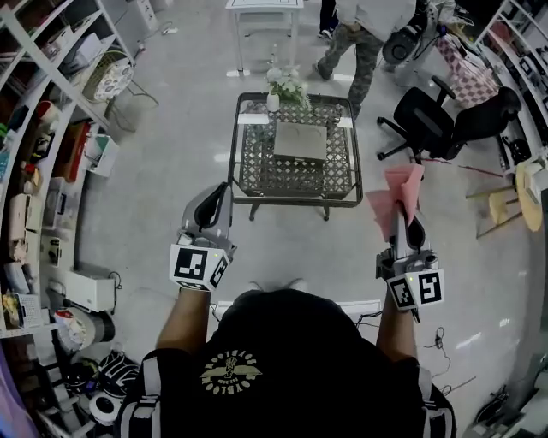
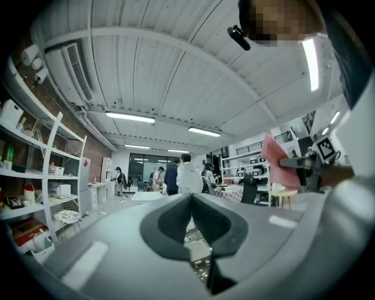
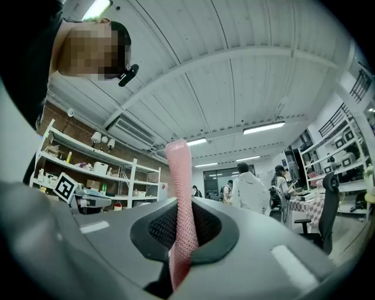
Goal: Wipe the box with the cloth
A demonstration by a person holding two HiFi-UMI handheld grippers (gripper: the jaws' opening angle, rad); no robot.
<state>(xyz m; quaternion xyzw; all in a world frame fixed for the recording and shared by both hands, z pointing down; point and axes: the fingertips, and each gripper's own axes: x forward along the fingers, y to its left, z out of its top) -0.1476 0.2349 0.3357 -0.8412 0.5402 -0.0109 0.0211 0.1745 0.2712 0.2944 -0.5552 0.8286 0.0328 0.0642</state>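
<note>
A flat grey box (image 1: 300,141) lies on the low table (image 1: 257,175) with a metal lattice top, ahead of me. My right gripper (image 1: 401,216) is raised to the right of the table, tilted upward and shut on a pink cloth (image 1: 396,193). The cloth (image 3: 179,193) stands up between the jaws in the right gripper view and also shows in the left gripper view (image 2: 276,163). My left gripper (image 1: 224,192) is held up to the left of the table. Its jaws (image 2: 191,199) meet at the tips with nothing between them. Both grippers are well short of the box.
A vase of white flowers (image 1: 285,86) stands at the table's far edge. A black office chair (image 1: 437,120) and a stool (image 1: 501,205) are to the right, with shelving (image 1: 43,154) along the left. A person (image 1: 360,34) stands beyond the table near a white table (image 1: 264,8).
</note>
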